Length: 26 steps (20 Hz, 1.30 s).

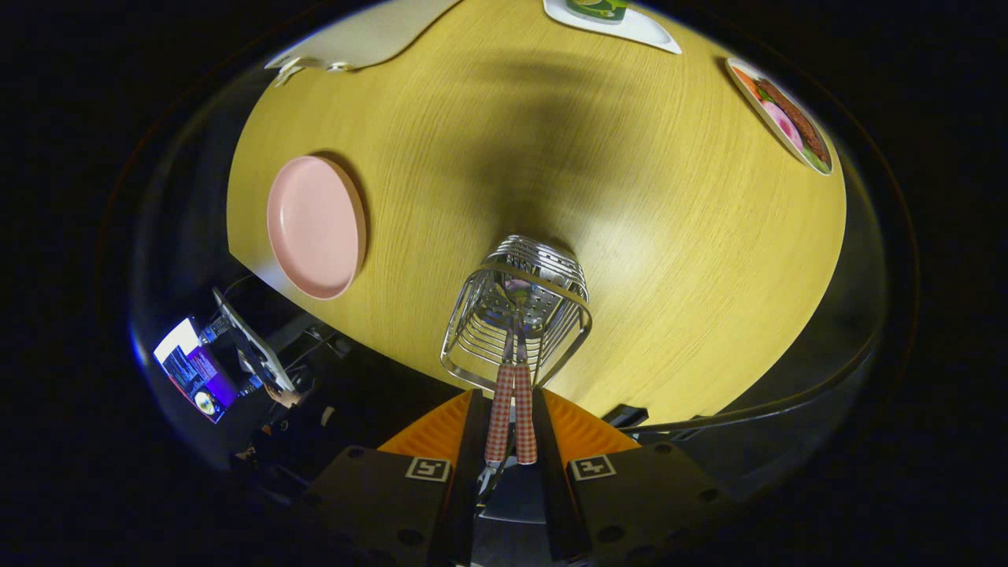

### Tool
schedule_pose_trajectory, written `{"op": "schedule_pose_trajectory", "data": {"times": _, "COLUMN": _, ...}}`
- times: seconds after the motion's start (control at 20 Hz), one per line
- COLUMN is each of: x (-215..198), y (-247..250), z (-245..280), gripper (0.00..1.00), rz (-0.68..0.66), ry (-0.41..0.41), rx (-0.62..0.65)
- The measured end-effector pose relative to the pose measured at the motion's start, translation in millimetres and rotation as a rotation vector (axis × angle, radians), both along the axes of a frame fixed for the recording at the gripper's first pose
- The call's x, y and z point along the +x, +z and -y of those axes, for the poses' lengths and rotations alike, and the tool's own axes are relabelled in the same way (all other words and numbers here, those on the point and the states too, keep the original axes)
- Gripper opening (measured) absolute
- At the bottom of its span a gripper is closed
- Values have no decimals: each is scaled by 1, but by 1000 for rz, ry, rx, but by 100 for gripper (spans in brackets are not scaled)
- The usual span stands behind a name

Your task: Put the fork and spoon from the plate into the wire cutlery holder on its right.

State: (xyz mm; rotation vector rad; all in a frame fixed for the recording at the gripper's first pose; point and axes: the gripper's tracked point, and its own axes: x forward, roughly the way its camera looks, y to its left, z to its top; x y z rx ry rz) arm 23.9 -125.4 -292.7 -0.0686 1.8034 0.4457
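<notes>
One round wooden counter carries one empty pink round plate near its left edge. One chrome wire cutlery holder stands near the near edge. Two utensils with red-and-white checked handles lie side by side between the gripper's two fingers, both pressing on them. One white tray and one picture-printed plate sit at the far edge.

Checked-handled fork and spoon stand in wire cutlery holder; pink plate bare.
</notes>
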Motion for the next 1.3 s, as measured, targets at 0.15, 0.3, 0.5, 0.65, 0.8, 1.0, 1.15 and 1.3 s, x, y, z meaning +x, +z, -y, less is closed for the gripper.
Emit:
{"op": "schedule_pose_trajectory", "data": {"times": 0.15, "x": 0, "y": 9, "z": -2, "gripper": 59, "rz": 115, "ry": -80, "rx": 77}}
{"op": "schedule_pose_trajectory", "data": {"times": 0.3, "x": -1, "y": 24, "z": 5, "gripper": 91, "rz": 257, "ry": -127, "rx": 150}}
{"op": "schedule_pose_trajectory", "data": {"times": 0.5, "x": 1, "y": 51, "z": 5, "gripper": 98, "rz": 458, "ry": -213, "rx": 206}}
{"op": "schedule_pose_trajectory", "data": {"times": 0.65, "x": 10, "y": 80, "z": 6, "gripper": 97, "rz": 647, "ry": -256, "rx": 251}}
{"op": "schedule_pose_trajectory", "data": {"times": 0.8, "x": 21, "y": 103, "z": 9, "gripper": 98, "rz": 818, "ry": -322, "rx": 286}}
{"op": "schedule_pose_trajectory", "data": {"times": 1.0, "x": 28, "y": 124, "z": 22, "gripper": 98, "rz": 1004, "ry": -366, "rx": 304}}
{"op": "schedule_pose_trajectory", "data": {"times": 1.15, "x": 35, "y": 143, "z": 33, "gripper": 98, "rz": 1137, "ry": -387, "rx": 300}}
{"op": "schedule_pose_trajectory", "data": {"times": 1.3, "x": 29, "y": 160, "z": 41, "gripper": 98, "rz": 1298, "ry": -375, "rx": 280}}
